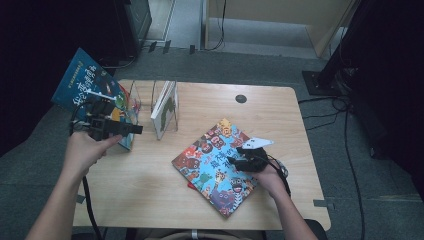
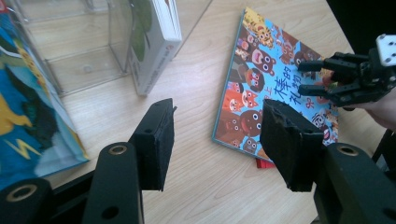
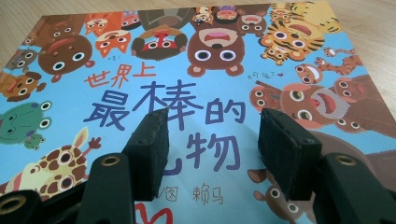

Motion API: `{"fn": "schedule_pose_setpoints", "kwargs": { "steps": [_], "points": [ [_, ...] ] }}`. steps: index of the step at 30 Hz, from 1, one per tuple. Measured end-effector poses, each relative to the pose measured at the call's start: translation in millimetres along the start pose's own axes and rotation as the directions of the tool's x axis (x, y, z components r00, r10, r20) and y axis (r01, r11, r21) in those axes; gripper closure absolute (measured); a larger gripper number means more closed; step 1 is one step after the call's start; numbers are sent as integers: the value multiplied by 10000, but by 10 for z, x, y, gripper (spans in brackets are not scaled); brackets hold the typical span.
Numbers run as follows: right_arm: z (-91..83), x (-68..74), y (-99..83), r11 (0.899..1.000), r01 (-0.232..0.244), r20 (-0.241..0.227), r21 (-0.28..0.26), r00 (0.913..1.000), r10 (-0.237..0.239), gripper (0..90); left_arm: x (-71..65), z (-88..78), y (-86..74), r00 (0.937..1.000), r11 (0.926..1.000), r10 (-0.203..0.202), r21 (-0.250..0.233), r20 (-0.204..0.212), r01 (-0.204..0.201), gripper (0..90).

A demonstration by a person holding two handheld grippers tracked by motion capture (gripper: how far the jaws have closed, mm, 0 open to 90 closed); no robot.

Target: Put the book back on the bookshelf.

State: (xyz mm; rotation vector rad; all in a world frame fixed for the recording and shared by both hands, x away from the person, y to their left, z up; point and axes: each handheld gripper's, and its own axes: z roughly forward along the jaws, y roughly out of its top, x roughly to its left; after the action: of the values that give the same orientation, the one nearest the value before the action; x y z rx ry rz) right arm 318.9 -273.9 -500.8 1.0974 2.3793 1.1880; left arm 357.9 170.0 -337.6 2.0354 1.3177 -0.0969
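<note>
A picture book with cartoon animals on its cover (image 1: 216, 167) (image 2: 261, 74) (image 3: 154, 60) lies flat at the middle right of the wooden table (image 1: 145, 195). My right gripper (image 1: 235, 155) (image 2: 302, 77) (image 3: 212, 123) hovers just over its cover, jaws open with nothing between them. My left gripper (image 1: 134, 129) (image 2: 217, 109) points right above bare table wood, open and empty. It sits beside a blue book (image 1: 82, 86) (image 2: 23, 112) that leans at the left end of a clear rack (image 1: 142, 95) (image 2: 79, 46). A white book (image 1: 165, 106) (image 2: 156, 44) stands in the rack.
Something thin and red (image 1: 191, 186) (image 2: 264, 164) pokes out from under the picture book's near corner. A dark round grommet (image 1: 241, 98) sits near the table's far edge. Cables and dark stands lie on the floor to the right.
</note>
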Motion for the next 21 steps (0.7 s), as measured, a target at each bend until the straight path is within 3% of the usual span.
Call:
{"fn": "schedule_pose_setpoints", "kwargs": {
  "steps": [5, 7, 21],
  "points": [
    [3, 5, -2, 10000, 16, -10, 57, 10000, -16, 438, 6, 129, -94, 9991, 10000, 69, 41, 410, -71, 454],
    [4, 7, -3, 10000, 45, -3, 77, 10000, -45, 439, 6, 179, -134, 9987, 9996, 266, 13, 428, -267, 458],
    [-7, 17, -17, 9998, 180, 46, -33, 9998, -180, 459, -12, 664, -339, 9973, 9970, 557, 503, 470, -581, 453]
  ]
}}
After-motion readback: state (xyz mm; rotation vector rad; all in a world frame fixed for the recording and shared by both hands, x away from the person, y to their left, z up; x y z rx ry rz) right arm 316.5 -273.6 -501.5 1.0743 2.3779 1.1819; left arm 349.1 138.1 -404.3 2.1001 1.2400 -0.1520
